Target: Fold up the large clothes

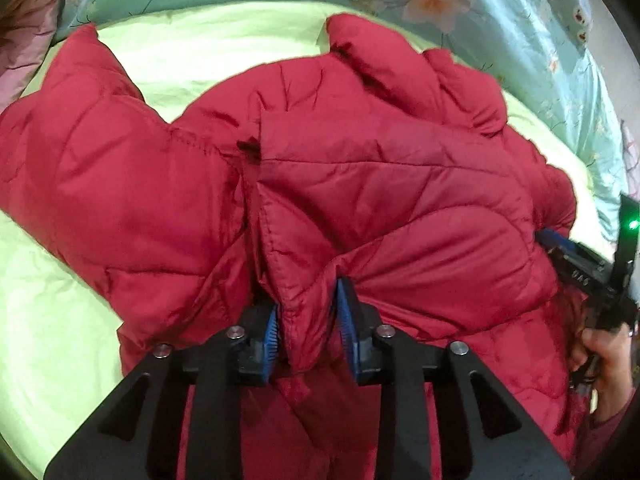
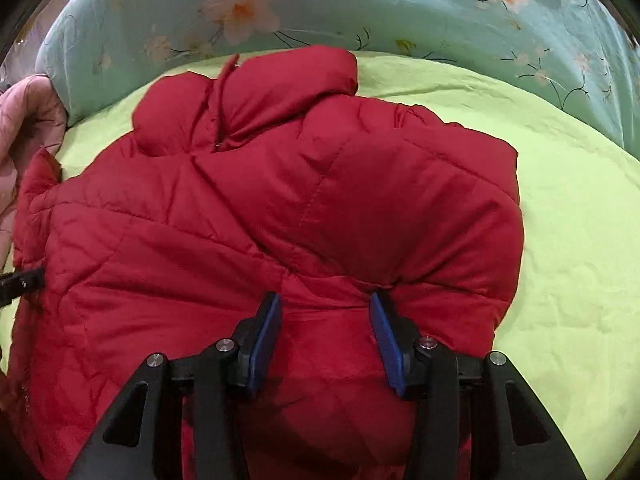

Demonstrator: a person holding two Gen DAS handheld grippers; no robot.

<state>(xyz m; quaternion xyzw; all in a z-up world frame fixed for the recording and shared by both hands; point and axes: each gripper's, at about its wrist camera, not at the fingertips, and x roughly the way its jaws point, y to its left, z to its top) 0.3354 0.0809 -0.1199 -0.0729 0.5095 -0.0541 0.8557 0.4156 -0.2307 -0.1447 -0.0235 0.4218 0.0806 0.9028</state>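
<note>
Red quilted jacket [image 1: 320, 184] bunched, lower hem cut off, left gripper [image 1: 308, 320] and right gripper [image 2: 324, 320] each pinching folds.

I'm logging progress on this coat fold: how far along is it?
Early to midway, by the look of it. Done: the red puffer jacket lies on the green sheet, bunched, one sleeve still spread out. In hand: the left gripper pinches a fabric ridge; the right gripper has fabric between its jaws. Left: tucking the sleeve, flattening.
</note>
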